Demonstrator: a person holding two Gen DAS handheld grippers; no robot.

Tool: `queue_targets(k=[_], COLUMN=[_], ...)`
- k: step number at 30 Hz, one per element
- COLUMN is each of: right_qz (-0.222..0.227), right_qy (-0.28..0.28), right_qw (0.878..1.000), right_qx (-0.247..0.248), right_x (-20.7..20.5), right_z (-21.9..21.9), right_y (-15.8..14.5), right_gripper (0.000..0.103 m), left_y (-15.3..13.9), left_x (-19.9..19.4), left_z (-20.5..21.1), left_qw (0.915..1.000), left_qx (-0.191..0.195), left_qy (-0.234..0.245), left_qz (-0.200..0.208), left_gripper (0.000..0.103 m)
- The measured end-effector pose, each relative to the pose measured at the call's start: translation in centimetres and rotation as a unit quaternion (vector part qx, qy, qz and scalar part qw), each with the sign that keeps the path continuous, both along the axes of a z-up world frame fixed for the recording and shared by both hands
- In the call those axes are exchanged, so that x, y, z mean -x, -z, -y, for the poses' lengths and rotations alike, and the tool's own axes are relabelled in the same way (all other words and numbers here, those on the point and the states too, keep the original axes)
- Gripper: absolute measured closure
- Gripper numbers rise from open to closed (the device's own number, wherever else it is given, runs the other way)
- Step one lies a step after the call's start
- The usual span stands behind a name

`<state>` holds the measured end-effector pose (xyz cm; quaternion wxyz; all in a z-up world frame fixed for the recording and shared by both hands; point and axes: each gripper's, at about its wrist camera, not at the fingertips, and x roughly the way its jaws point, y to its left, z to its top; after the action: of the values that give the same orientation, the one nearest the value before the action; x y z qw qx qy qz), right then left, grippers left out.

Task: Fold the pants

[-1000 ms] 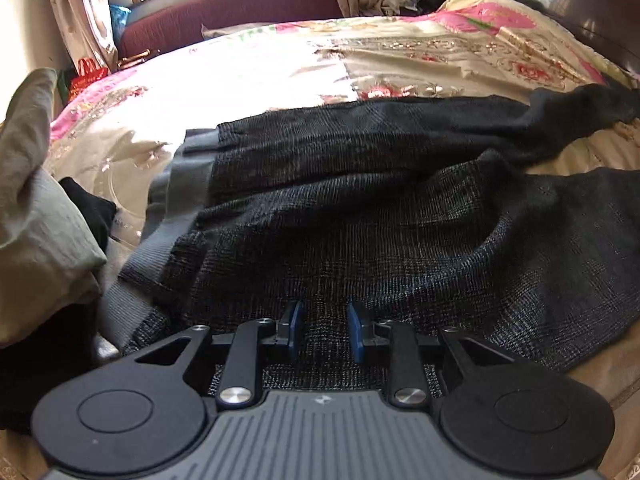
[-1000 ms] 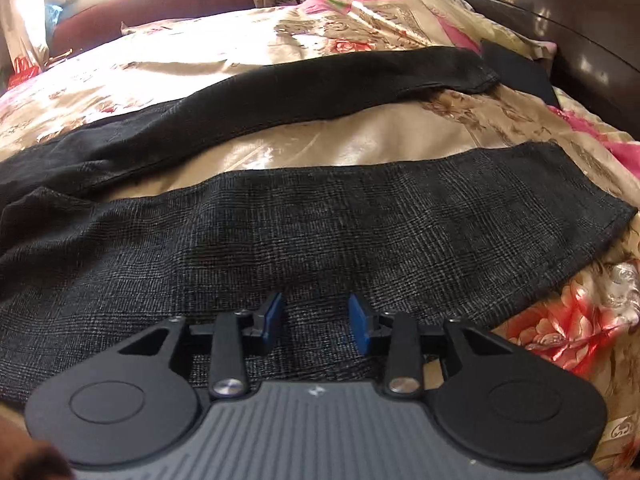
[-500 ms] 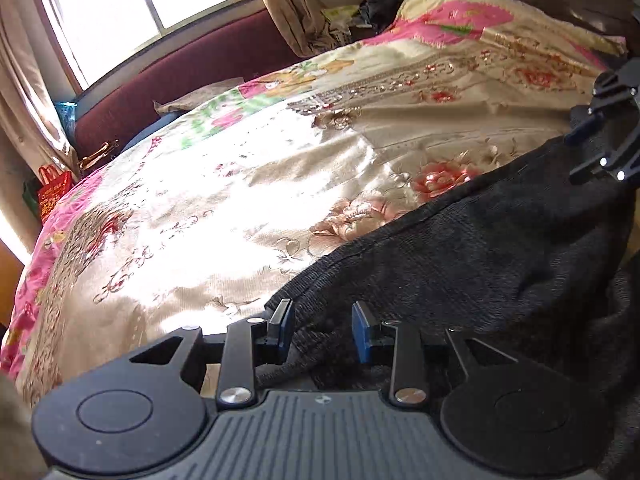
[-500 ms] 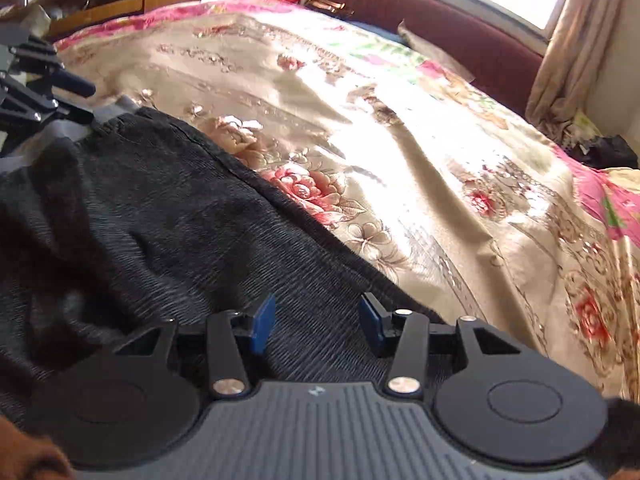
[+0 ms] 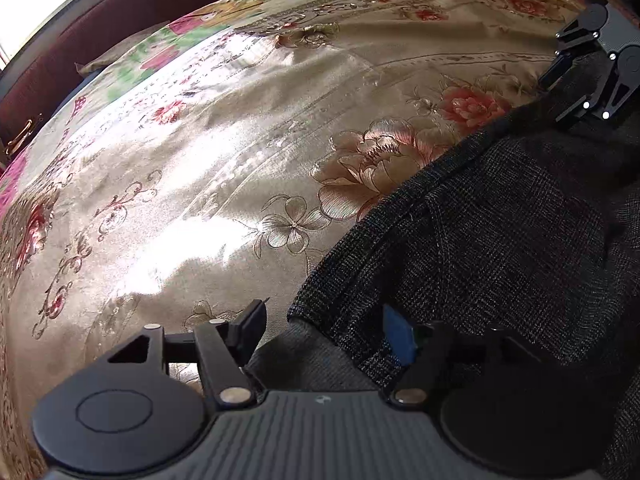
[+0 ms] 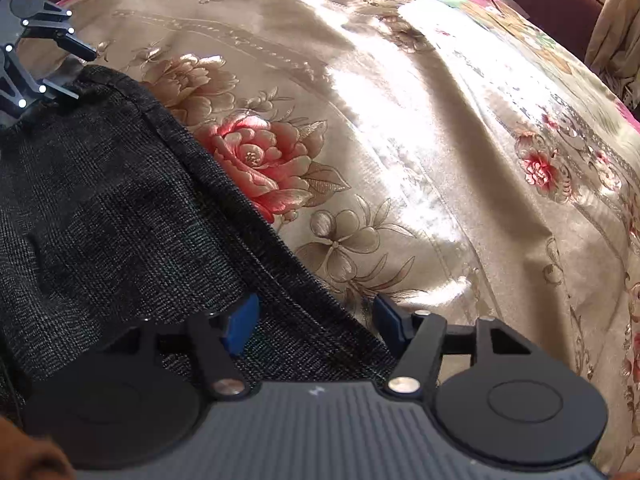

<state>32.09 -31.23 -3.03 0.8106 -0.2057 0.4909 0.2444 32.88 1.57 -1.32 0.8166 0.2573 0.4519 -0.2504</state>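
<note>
The dark grey checked pants [image 5: 500, 232] lie on the floral bedspread [image 5: 200, 152], and their edge runs diagonally through both wrist views. My left gripper [image 5: 324, 332] is open, with the pants' corner and grey waistband between its fingers. My right gripper [image 6: 316, 320] is open too, with the pants' edge [image 6: 140, 208] lying between its blue pads. The right gripper also shows at the top right of the left wrist view [image 5: 568, 64]. The left gripper shows at the top left of the right wrist view [image 6: 68, 68].
The shiny gold bedspread with red flowers [image 6: 420, 140] fills the rest of both views. A dark red headboard [image 5: 100, 32] and a bright window stand at the far edge. A curtain [image 6: 616, 28] hangs at the far right.
Both grippers have carried the pants' near side over toward the far side of the bed and come down low. Their jaws have since spread wider apart around the fabric edge.
</note>
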Motion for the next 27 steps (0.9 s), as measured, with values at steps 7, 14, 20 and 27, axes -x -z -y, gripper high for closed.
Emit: queue_targets(k=[7, 14, 20, 27], right_qz=[-0.023, 0.011, 0.066, 0.093], right_qy=[0.024, 0.038, 0.047, 0.024], right_qw=[0.999, 0.999, 0.996, 0.994], right_qx=[-0.021, -0.004, -0.024, -0.061], right_x=[-0.6, 2.1, 6.0, 14.5], right_z=[0.3, -1.0, -1.2, -2.3], right_y=[0.1, -1.0, -5.6, -10.3], right_gripper=[0.06, 0.097, 0.097, 0.098], left_y=[0.0, -0.8, -2.6, -4.8], left_x=[-0.2, 1.0, 3.2, 7.4], left_z=[0.0, 0.6, -0.3, -1.3], left_qw=[0.9999, 0.9991, 0.9979, 0.9971], left_qx=[-0.008, -0.031, -0.047, -0.032], left_qy=[-0.01, 0.002, 0.006, 0.024], left_qz=[-0.009, 0.028, 0.044, 0.065], left_gripper=[0.028, 0.061, 0.086, 0.083])
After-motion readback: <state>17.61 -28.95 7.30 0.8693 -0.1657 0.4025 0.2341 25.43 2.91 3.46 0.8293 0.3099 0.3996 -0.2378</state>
